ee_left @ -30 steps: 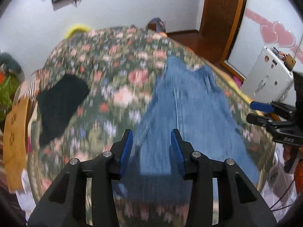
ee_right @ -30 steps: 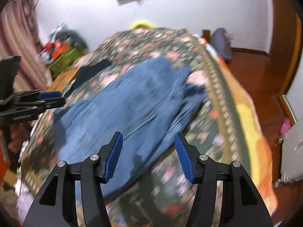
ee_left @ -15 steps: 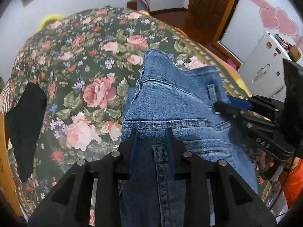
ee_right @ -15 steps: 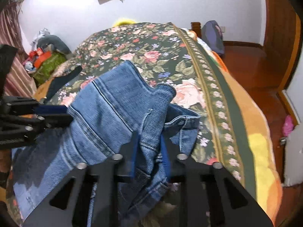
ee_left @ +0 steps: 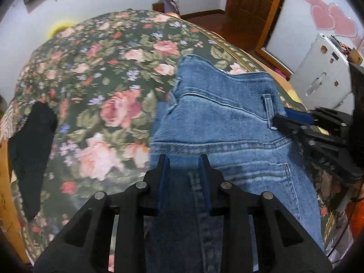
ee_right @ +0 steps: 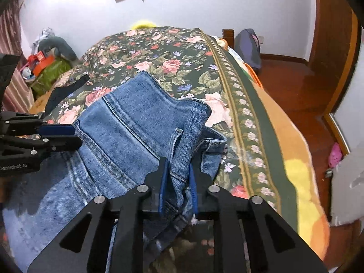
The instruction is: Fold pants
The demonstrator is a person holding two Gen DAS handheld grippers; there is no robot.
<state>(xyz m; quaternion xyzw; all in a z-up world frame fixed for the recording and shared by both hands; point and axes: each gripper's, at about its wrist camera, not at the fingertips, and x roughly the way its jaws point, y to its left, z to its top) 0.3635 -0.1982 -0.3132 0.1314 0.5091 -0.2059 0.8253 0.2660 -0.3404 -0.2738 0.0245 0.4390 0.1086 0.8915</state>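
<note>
Blue jeans lie on a floral bedspread, waistband end raised toward the far side. My left gripper is shut on the jeans' centre seam near the waist. My right gripper is shut on the jeans at the waistband side by a belt loop. Each gripper shows in the other's view: the right one at the jeans' right edge, the left one at their left edge.
A black garment lies on the bed's left side. A white appliance and a wooden door stand to the right. A bag sits by the bed's far corner; clutter is piled at the left.
Both grippers went from open above the jeans to shut on the denim, then lifted the waist end and carried it slightly farther over the bed.
</note>
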